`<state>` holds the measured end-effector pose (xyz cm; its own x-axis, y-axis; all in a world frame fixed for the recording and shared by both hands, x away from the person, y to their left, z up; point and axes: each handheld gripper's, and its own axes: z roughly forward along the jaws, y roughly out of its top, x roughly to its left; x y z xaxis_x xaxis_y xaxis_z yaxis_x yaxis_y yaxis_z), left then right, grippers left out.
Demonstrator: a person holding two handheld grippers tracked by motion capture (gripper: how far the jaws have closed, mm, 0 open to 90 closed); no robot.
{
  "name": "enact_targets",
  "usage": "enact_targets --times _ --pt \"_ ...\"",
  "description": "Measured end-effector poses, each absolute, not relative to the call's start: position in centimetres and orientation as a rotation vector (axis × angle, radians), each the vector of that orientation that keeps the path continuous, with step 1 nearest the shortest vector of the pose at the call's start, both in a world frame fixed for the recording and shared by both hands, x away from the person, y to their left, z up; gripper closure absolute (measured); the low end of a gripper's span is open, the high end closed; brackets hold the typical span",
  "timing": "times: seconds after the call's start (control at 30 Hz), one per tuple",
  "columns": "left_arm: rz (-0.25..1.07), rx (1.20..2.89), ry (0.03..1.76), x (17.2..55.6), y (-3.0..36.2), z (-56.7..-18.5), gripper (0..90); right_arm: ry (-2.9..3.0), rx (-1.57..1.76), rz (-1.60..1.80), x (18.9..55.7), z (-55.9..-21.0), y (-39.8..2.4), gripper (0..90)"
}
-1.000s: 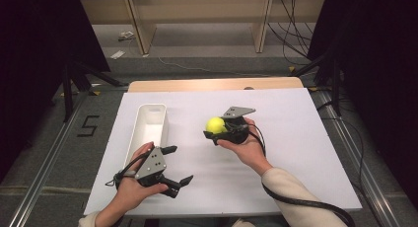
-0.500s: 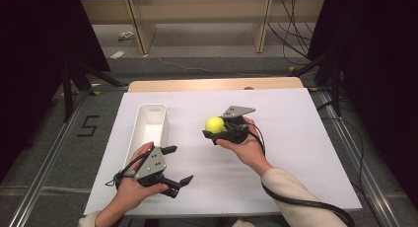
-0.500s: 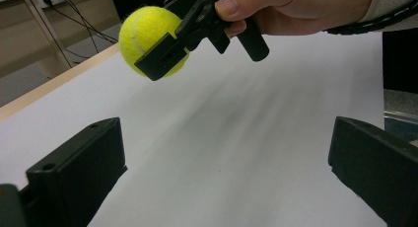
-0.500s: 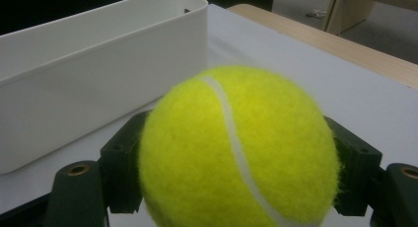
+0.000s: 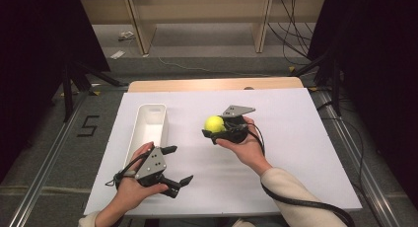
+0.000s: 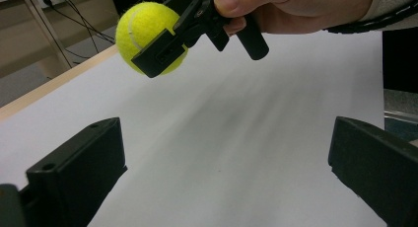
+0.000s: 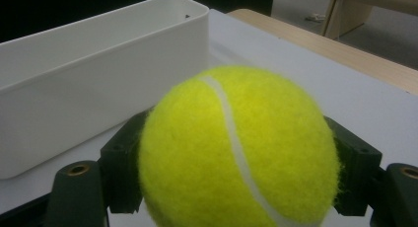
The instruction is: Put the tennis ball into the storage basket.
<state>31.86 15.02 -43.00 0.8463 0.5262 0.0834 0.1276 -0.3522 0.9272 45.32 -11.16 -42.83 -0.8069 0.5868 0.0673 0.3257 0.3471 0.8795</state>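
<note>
White tabletop. Right hand-held gripper pinching tennis ball: fuzzy yellow-green, white curved seam, lifted off the surface, right of white bin. Left hand-held gripper spread wide, holding nothing, near front edge.

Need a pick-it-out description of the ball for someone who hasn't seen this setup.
Start at the white table, then find the long white bin on its left half. Right of the bin, the right gripper holds a tennis ball between its black jaws, above the surface. It is the one round, fuzzy, yellow-green thing, with a white seam.
</note>
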Motion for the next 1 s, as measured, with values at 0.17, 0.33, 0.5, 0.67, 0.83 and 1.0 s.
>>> enact_targets --times 0.17,0.33,0.5,0.67,0.83,1.0 --pt "0.448 1.910 0.488 31.87 15.02 -43.00 0.3 2.347 0.818 1.450 45.27 -42.74 -11.11 26.0" --pt "0.448 1.910 0.488 31.87 15.03 -43.00 0.3 2.346 0.814 1.451 45.26 -42.68 -11.09 26.1" --pt "0.448 1.910 0.487 31.87 15.02 -43.01 0.3 2.346 0.811 1.454 45.20 -42.65 -10.99 26.0" --pt "0.449 1.910 0.488 31.87 15.03 -43.00 0.3 2.344 0.809 1.458 45.18 -42.56 -10.94 26.1" --pt "0.448 1.911 0.487 31.87 15.02 -43.02 0.3 2.341 0.809 1.461 45.15 -42.47 -10.90 26.1" --pt "0.448 1.911 0.488 31.88 15.03 -43.02 0.3 2.340 0.806 1.468 45.10 -42.33 -10.82 26.1"
